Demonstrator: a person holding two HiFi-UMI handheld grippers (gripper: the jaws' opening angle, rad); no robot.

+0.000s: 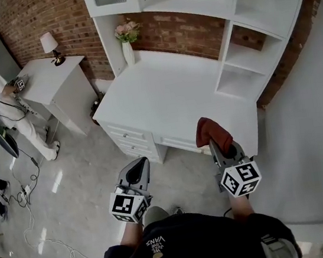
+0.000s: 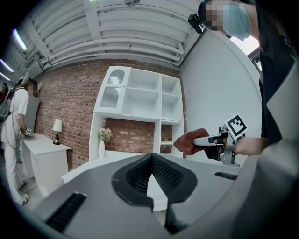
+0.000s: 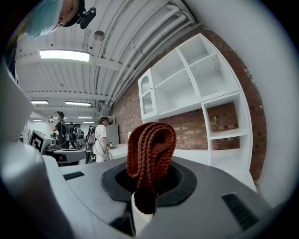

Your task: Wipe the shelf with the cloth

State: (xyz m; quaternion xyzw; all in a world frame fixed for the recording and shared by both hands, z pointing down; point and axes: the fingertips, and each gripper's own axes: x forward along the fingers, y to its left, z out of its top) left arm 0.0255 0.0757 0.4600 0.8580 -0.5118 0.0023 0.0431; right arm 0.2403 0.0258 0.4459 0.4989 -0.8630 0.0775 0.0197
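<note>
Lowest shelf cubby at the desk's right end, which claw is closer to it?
Right. The right claw, clamped on the cloth, is at the desk front edge, straight out from that cubby. The left claw is farther left, before the drawers.

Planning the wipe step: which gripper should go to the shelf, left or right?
Right. The right gripper is shut on the cloth and sits nearer the shelf. The left gripper has its jaws together on nothing.
</note>
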